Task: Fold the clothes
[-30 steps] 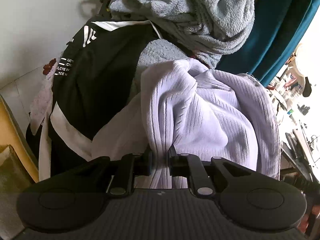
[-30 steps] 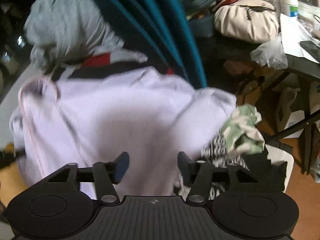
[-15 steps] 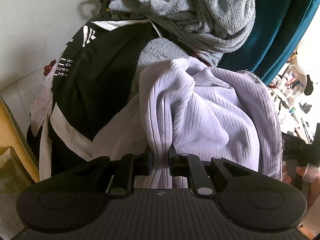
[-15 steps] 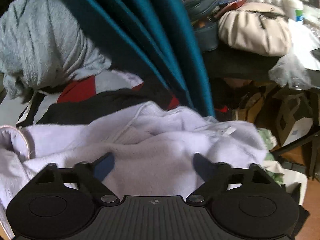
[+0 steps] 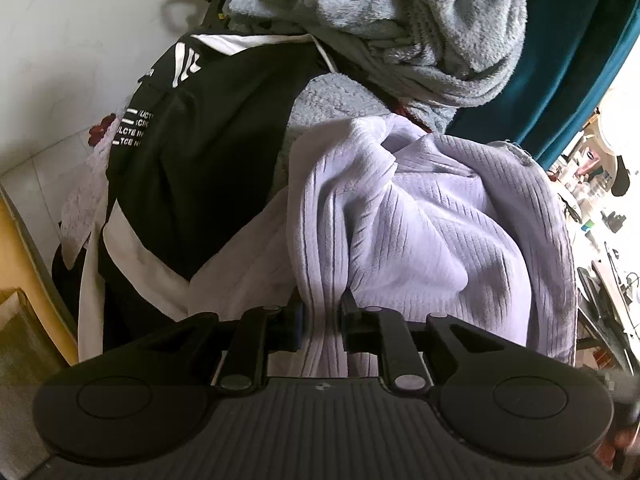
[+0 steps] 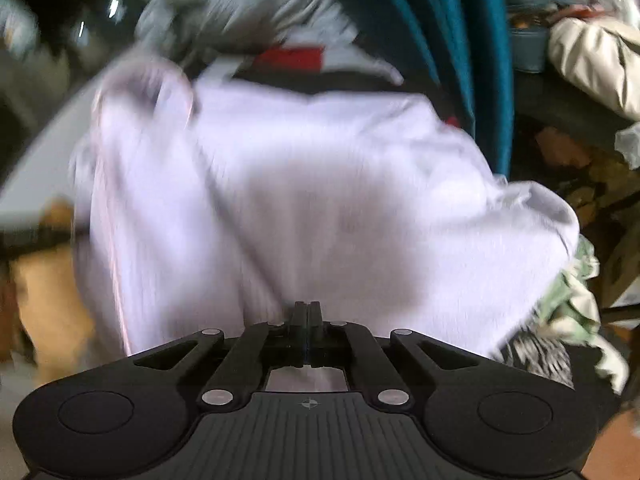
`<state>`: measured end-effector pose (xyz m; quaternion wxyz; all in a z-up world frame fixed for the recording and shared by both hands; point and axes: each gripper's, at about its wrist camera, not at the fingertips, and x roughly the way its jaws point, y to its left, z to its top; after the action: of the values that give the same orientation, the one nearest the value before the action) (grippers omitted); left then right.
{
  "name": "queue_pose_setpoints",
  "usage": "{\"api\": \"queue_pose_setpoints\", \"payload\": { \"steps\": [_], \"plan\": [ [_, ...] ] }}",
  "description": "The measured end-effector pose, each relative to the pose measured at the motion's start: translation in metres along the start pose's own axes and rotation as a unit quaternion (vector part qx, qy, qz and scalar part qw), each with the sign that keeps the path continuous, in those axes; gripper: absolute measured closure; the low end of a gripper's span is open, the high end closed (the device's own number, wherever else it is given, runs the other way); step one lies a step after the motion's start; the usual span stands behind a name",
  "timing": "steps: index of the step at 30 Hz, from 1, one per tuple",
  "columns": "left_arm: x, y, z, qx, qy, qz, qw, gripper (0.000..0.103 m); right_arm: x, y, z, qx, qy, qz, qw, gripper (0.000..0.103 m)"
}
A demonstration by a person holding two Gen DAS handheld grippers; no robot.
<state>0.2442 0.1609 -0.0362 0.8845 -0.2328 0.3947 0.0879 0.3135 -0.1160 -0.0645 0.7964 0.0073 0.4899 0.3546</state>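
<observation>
teal curtain (image 5: 568,80) beside cluttered desk (image 6: 560,92)

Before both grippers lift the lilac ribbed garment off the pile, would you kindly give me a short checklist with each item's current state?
1. Left gripper shut on a fold of the lilac ribbed garment: ok.
2. Right gripper fingers closed: ok.
3. Cloth actually pinched by right gripper: cannot tell, view blurred.
4. Garment free of the grey fleece blanket: cannot tell.
5. Black printed jacket not caught in the left fingers: ok.

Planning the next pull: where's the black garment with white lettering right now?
In the left wrist view the black garment lies left of the lilac ribbed garment, below the grey fleece.
</observation>
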Motion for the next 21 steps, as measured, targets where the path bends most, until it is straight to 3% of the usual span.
{"api": "queue_pose_setpoints", "payload": {
  "steps": [2,3,4,9,10,14,18,20,21],
  "plan": [
    [0.001,0.000,0.000,-0.003,0.002,-0.001,1.0000,0.085,-0.003,-0.006,-0.001,0.019,-0.007,-0.010,1.000,0.101],
    [0.002,0.000,0.000,-0.003,0.003,-0.001,1.0000,0.085,-0.005,-0.010,-0.001,0.034,-0.012,-0.018,0.999,0.093],
    [0.003,-0.001,0.000,-0.003,0.004,-0.001,1.0000,0.085,-0.007,-0.017,0.002,0.056,-0.023,-0.022,0.998,0.077],
    [0.004,-0.003,-0.001,0.002,0.008,0.003,1.0000,0.085,-0.012,-0.054,0.028,0.161,-0.086,-0.025,0.983,0.040],
    [0.004,-0.003,-0.001,0.003,0.008,0.003,1.0000,0.085,-0.011,-0.061,0.033,0.178,-0.095,-0.031,0.979,0.035],
    [0.004,-0.001,-0.003,0.003,0.011,0.003,0.9999,0.085,0.010,-0.091,0.059,0.245,-0.101,-0.060,0.962,0.031],
    [0.004,-0.002,-0.003,0.008,0.011,0.006,0.9999,0.085,0.039,-0.107,0.077,0.281,-0.088,-0.059,0.954,0.034],
    [0.004,-0.001,-0.003,0.008,0.011,0.005,0.9999,0.085,0.049,-0.101,0.079,0.266,-0.076,-0.055,0.959,0.063],
    [0.004,0.000,-0.003,0.007,0.011,0.004,0.9999,0.084,0.052,-0.095,0.078,0.247,-0.071,-0.054,0.965,0.092]
  ]
}}
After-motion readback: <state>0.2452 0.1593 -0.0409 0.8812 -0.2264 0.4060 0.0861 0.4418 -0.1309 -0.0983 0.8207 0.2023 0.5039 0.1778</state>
